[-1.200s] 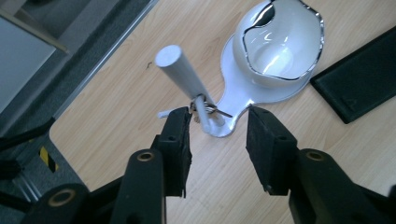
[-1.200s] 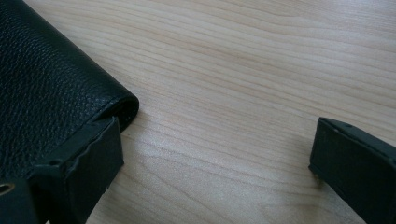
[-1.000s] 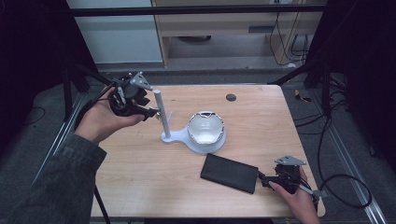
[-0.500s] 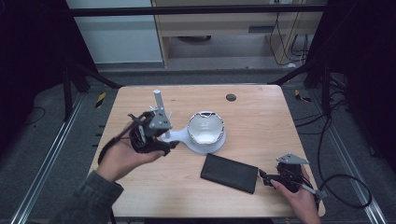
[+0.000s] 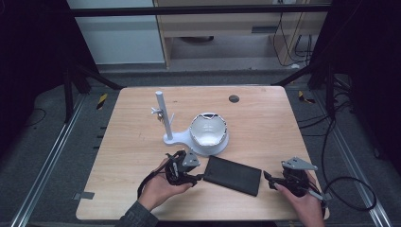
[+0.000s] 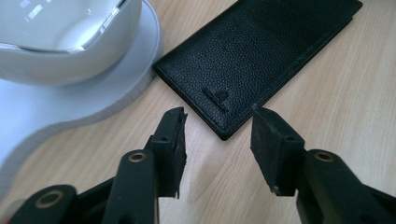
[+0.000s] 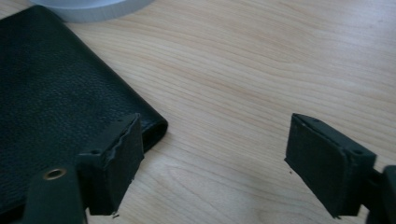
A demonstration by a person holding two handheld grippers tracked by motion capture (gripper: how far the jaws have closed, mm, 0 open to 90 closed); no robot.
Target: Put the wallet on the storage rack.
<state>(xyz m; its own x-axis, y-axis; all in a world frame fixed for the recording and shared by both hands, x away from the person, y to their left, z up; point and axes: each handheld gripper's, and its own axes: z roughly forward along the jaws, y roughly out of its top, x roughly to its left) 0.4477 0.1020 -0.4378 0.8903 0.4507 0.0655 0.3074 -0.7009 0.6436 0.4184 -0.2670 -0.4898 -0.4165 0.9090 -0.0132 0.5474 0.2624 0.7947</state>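
A black leather wallet (image 5: 234, 175) lies flat on the wooden table near its front edge. My left gripper (image 5: 198, 177) is at the wallet's left end, open, its jaws just short of the wallet's corner (image 6: 224, 133) and touching nothing. My right gripper (image 5: 265, 178) sits at the wallet's right end, open wide, with one jaw over the wallet's edge (image 7: 70, 107) and the other over bare wood. A white bowl-shaped dish (image 5: 208, 132) on a white stand with an upright post (image 5: 161, 113) is just behind the wallet.
Keys hang on the post (image 5: 158, 112). A small dark round hole (image 5: 233, 99) marks the far side of the table (image 5: 265, 123). Cables trail off the right side onto the floor.
My left gripper has swung from the table's far left, past the white stand, down to the wallet's left end. The right gripper has stayed by the wallet's right end.
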